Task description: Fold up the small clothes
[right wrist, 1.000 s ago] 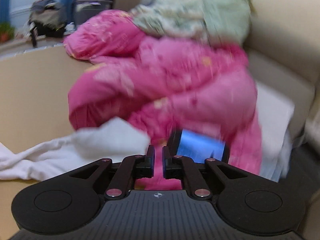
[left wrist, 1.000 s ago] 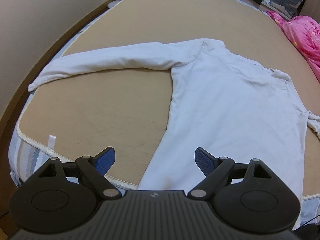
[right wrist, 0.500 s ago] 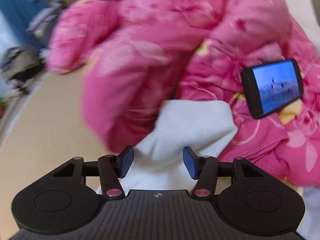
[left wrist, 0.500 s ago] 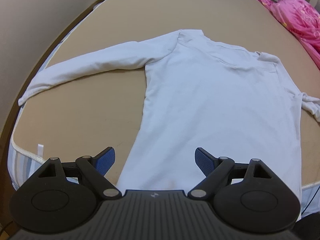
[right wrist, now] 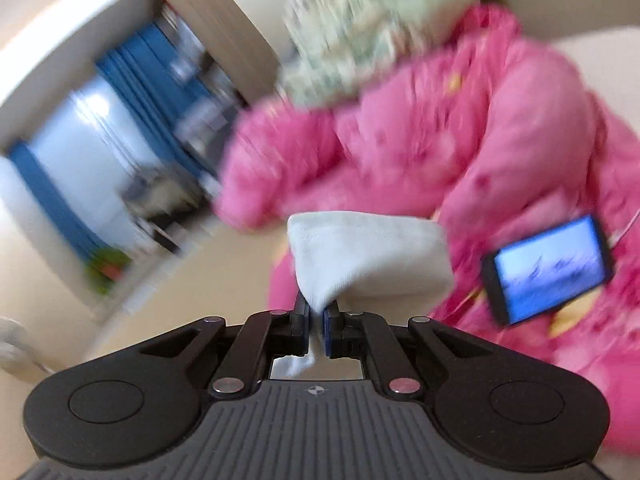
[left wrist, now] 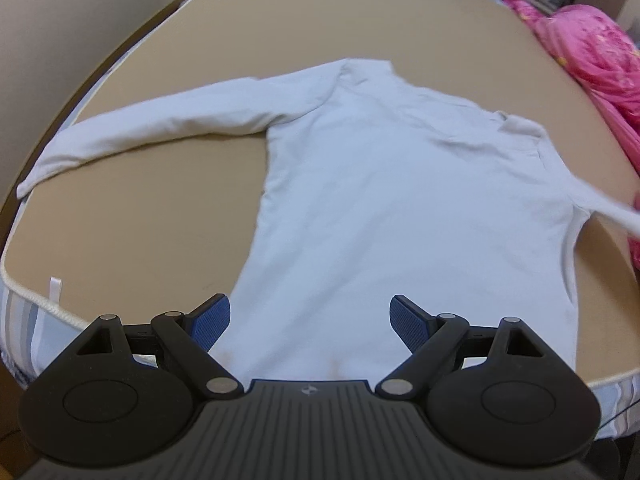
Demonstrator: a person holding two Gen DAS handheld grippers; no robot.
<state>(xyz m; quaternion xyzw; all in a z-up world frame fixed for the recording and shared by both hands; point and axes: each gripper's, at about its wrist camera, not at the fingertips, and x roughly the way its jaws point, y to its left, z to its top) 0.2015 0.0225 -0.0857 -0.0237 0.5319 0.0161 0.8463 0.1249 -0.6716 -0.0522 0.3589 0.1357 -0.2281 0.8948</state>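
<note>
The left gripper [left wrist: 310, 322] hangs wide open with nothing in it, right over the near bottom edge of the white shirt [left wrist: 400, 208], which lies flat on the tan bed [left wrist: 132, 216] with one long sleeve [left wrist: 168, 128] reaching out to the left. The right gripper [right wrist: 316, 316] is squeezed tight on the white cuff [right wrist: 368, 256] of the shirt's other sleeve and holds it up. Farther back is a pink blanket [right wrist: 400, 148] with a lit phone [right wrist: 548, 268] on it at the right.
</note>
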